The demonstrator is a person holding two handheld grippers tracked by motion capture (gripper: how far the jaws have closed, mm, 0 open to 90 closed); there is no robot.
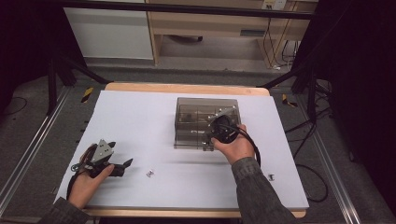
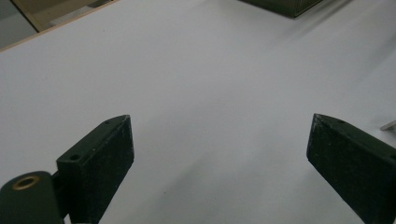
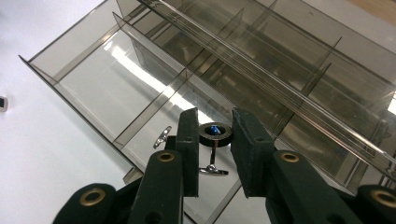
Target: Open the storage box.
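A smoky transparent organiser box (image 1: 196, 109) with several compartments stands at the middle right of the white table. My right gripper (image 1: 219, 129) reaches over its near right part. In the right gripper view the right gripper (image 3: 215, 115) is shut on a small cufflink-like metal piece (image 3: 215, 132) with a round head and blue centre. Its post and toggle hang over a front compartment (image 3: 154, 100). A second small metal piece (image 3: 161, 137) lies in that compartment. My left gripper (image 1: 124, 165) rests at the near left of the table. The left gripper (image 2: 219, 122) is open with bare table between its jaws.
A small metal piece (image 1: 149, 172) lies on the white sheet just right of the left gripper, its edge showing as a metal piece (image 2: 389, 125) in the left gripper view. Another small piece (image 1: 271, 176) lies near the right forearm. The table's wooden edge (image 1: 187, 87) runs along the far side.
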